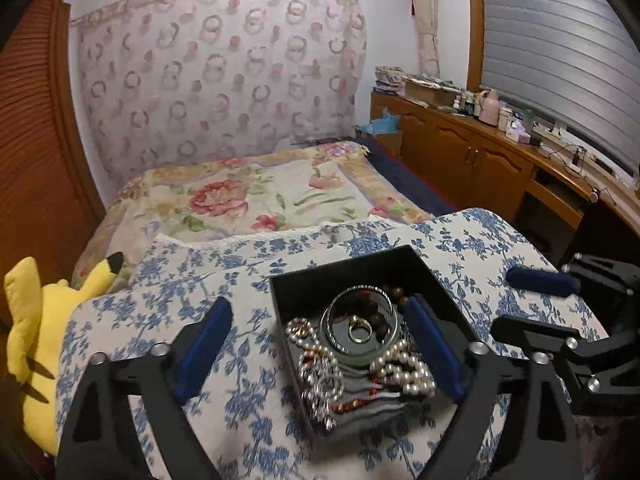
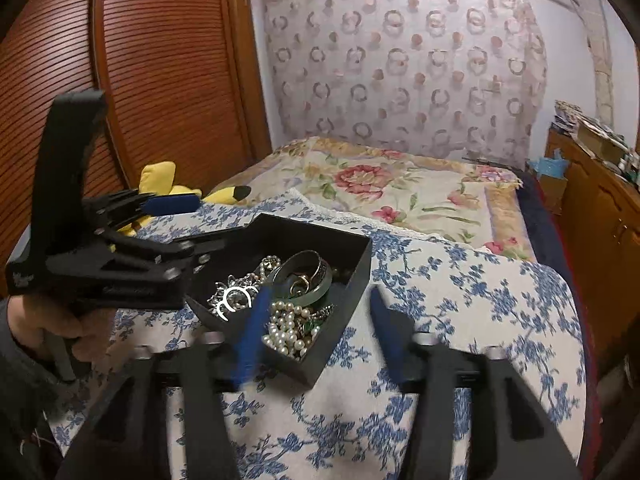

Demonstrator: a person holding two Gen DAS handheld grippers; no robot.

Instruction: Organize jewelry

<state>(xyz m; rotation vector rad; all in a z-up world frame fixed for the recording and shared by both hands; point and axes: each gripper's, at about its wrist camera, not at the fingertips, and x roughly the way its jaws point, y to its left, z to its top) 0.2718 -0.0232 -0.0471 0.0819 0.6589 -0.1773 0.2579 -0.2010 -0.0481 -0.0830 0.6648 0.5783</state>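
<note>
Black jewelry box (image 1: 416, 276) is sitting on the blue-floral cloth (image 1: 248, 400), just ahead of both grippers. Left gripper (image 1: 320, 354) is gaping, empty, straddling its near-left corner; right gripper (image 2: 316, 336) is standing open, empty, beside it.

A matt black box (image 1: 404, 264) is being shown on woven blue-flowered cloth (image 1: 248, 408), with glossy pearl beads (image 1: 404, 372), shiny silver metal chain (image 1: 320, 384) and a smooth glassy bangle (image 1: 360, 356) inside; ribbed brown wood is being seen on the wardrobe door (image 2: 160, 80).
</note>
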